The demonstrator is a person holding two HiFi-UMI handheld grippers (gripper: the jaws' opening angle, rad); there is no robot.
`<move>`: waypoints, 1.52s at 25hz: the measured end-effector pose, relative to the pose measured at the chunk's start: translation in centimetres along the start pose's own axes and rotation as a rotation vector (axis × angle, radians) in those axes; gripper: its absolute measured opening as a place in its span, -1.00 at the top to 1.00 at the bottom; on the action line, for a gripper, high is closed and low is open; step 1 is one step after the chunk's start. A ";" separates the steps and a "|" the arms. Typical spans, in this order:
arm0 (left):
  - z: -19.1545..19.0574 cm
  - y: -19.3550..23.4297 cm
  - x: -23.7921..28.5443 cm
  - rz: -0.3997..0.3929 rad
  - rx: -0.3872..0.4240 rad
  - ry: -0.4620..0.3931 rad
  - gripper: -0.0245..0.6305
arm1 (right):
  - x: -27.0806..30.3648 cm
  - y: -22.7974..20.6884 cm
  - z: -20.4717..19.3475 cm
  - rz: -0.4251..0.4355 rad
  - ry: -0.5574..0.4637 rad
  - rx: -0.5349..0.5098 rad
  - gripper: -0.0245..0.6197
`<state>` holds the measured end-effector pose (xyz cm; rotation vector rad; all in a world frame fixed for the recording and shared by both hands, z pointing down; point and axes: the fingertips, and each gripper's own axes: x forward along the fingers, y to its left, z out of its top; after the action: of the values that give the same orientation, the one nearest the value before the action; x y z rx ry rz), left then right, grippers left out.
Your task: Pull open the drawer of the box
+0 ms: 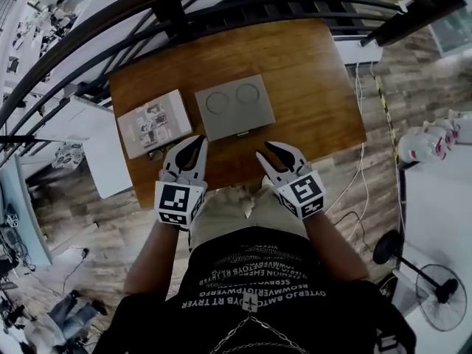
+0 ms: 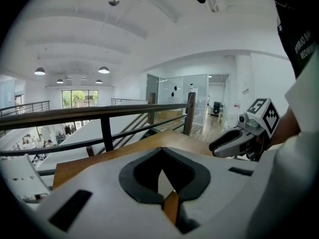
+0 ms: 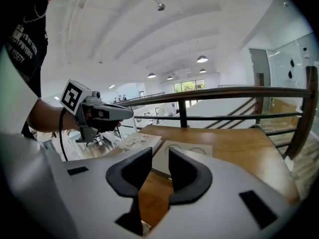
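The grey box [image 1: 234, 107], flat with two round marks on its lid, lies in the middle of the wooden table [image 1: 310, 72]; a small pull [image 1: 242, 133] shows on its near edge. My left gripper [image 1: 200, 141] hovers just short of the box's near left corner, jaws shut with nothing in them. My right gripper [image 1: 263, 151] hangs off the near right corner, open and empty. In the right gripper view the box [image 3: 183, 150] lies ahead of the parted jaws [image 3: 160, 157], with the left gripper [image 3: 107, 113] to the left. In the left gripper view the tips [image 2: 160, 153] meet.
A pale flat box with printed pictures [image 1: 153, 122] lies left of the grey box. A dark metal railing [image 1: 221, 13] runs along the table's far side. Cables [image 1: 360, 161] trail over the plank floor to the right, near a standing fan [image 1: 441, 286].
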<state>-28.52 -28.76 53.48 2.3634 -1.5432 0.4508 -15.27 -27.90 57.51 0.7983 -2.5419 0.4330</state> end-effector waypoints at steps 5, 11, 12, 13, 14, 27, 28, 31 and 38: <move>-2.3 0.2 3.0 -0.098 -0.019 0.022 0.91 | 1.8 -0.7 -2.0 -0.068 0.030 0.050 0.61; -4.4 -0.2 6.8 -0.183 0.011 0.067 0.91 | 4.3 -1.4 -4.5 -0.111 0.075 0.078 0.60; -4.8 -0.2 7.3 -0.191 0.010 0.073 0.91 | 4.7 -1.6 -5.0 -0.117 0.081 0.084 0.60; -5.1 -0.2 7.9 -0.201 0.008 0.077 0.91 | 5.1 -1.7 -5.4 -0.123 0.087 0.091 0.59; -5.5 -0.1 8.5 -0.210 0.008 0.080 0.91 | 5.5 -1.9 -5.9 -0.128 0.091 0.098 0.59; -11.4 0.4 14.5 -0.255 0.025 0.159 0.91 | 10.6 -3.2 -11.6 -0.175 0.153 0.167 0.54; -12.0 0.4 14.9 -0.253 0.022 0.171 0.91 | 11.0 -3.4 -12.0 -0.180 0.160 0.169 0.52; -13.6 0.4 15.7 -0.255 0.014 0.206 0.91 | 12.0 -3.9 -13.2 -0.199 0.184 0.181 0.46; -15.5 0.3 16.4 -0.272 0.002 0.238 0.91 | 14.4 -4.5 -15.6 -0.225 0.242 0.226 0.35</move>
<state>-24.24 -36.34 74.28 2.3736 -1.0999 0.6401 -18.36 -31.62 78.65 1.0326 -2.1765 0.7049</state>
